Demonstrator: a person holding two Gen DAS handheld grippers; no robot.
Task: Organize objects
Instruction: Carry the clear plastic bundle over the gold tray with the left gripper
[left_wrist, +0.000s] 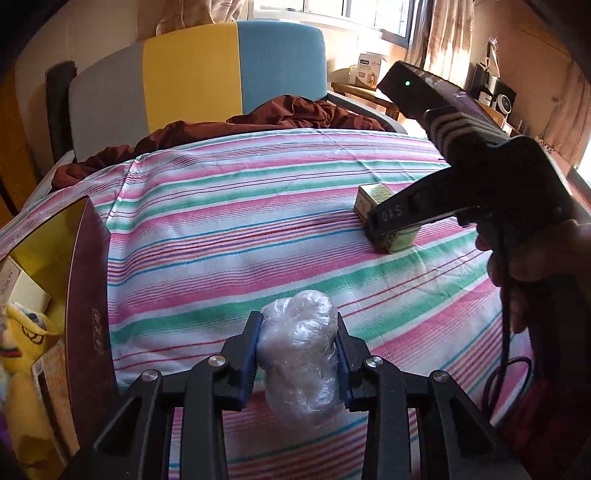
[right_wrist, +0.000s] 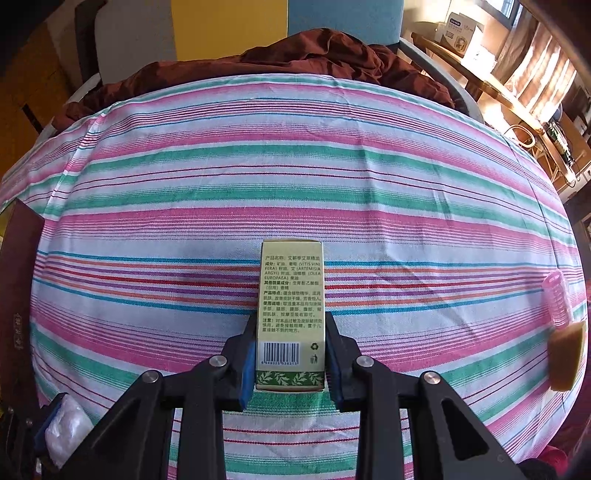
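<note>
In the left wrist view my left gripper (left_wrist: 298, 332) is shut on a crumpled clear plastic bundle (left_wrist: 301, 354), held just above the striped cloth (left_wrist: 221, 229). The right wrist view catches the same plastic bundle (right_wrist: 68, 424) at its lower left corner. My right gripper (right_wrist: 290, 339) is shut on a small yellow-green carton (right_wrist: 291, 310) with printed text and a barcode, which lies lengthwise on the striped cloth (right_wrist: 295, 166). From the left wrist view, that carton (left_wrist: 373, 199) sits at the right under the right gripper (left_wrist: 380, 229), with a hand (left_wrist: 532, 266) on its handle.
An open maroon box (left_wrist: 86, 295) with a yellow lining stands at the left edge and holds a yellow plush toy (left_wrist: 26, 332). A pink hair roller (right_wrist: 557, 299) and a tan block (right_wrist: 567, 354) lie at the right. Brown fabric (left_wrist: 258, 118) and a colourful chair (left_wrist: 192, 70) are behind.
</note>
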